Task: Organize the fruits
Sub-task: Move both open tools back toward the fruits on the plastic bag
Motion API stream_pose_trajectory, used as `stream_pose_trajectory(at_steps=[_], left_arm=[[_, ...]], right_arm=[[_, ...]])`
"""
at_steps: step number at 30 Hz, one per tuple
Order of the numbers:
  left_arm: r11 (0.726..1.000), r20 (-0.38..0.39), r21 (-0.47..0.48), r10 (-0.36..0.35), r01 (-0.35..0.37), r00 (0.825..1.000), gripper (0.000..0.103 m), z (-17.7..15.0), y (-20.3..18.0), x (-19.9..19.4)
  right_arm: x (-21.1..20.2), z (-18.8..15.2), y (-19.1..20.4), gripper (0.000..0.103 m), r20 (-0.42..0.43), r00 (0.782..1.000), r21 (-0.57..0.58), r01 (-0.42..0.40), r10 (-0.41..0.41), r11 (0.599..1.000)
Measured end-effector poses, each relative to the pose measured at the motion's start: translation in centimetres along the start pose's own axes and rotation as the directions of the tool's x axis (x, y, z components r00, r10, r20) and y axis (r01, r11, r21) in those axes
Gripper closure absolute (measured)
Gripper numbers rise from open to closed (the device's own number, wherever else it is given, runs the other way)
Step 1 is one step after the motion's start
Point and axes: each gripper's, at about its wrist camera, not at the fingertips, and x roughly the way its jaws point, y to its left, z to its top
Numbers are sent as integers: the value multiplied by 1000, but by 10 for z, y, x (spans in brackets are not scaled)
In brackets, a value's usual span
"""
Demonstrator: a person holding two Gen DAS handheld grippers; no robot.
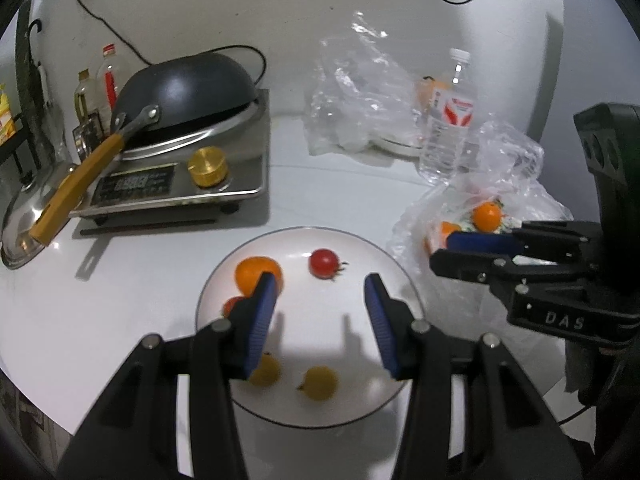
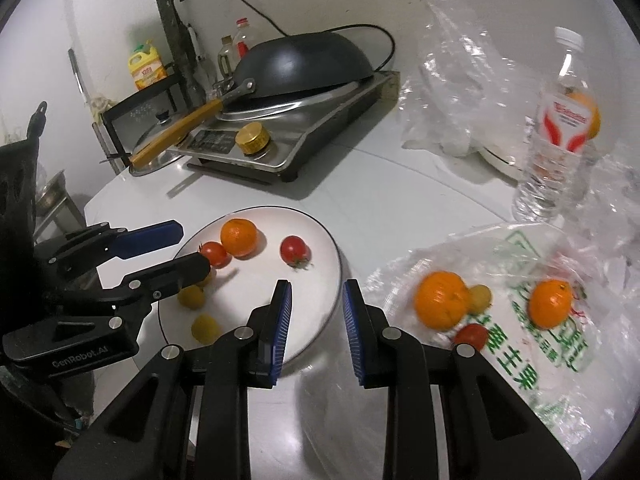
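Note:
A white plate (image 1: 360, 400) (image 2: 316, 320) holds an orange mandarin (image 1: 254, 272) (image 2: 239, 237), two red tomatoes (image 1: 324, 263) (image 2: 294, 250) and two yellow tomatoes (image 1: 319, 383) (image 2: 205, 329). My left gripper (image 1: 320, 300) is open and empty above the plate. My right gripper (image 2: 316, 300) is open and empty over the plate's right edge. It shows side-on in the left wrist view (image 1: 440, 248). To the right, a plastic bag (image 2: 520, 340) (image 1: 420, 220) holds two mandarins (image 2: 442, 304), a yellow tomato (image 2: 480, 298) and a red tomato (image 2: 472, 336).
A stove (image 1: 180, 176) (image 2: 280, 140) with an upturned dark wok (image 1: 188, 88) stands behind the plate. A water bottle (image 1: 450, 120) (image 2: 556, 140) and crumpled clear bags (image 1: 360, 92) (image 2: 460, 80) are at the back right. Oil bottles (image 2: 146, 66) stand at the back left.

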Motion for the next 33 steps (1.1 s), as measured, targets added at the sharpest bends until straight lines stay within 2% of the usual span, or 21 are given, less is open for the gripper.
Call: stream_pose_trajectory(at_steps=[18, 33], left_arm=[[994, -9, 102, -39, 40, 999, 56, 1, -77, -3], [981, -45, 177, -68, 75, 997, 56, 3, -129, 12]], right_arm=[[-56, -37, -58, 75, 55, 997, 83, 51, -55, 995], [-78, -63, -103, 75, 68, 994, 153, 71, -82, 986]])
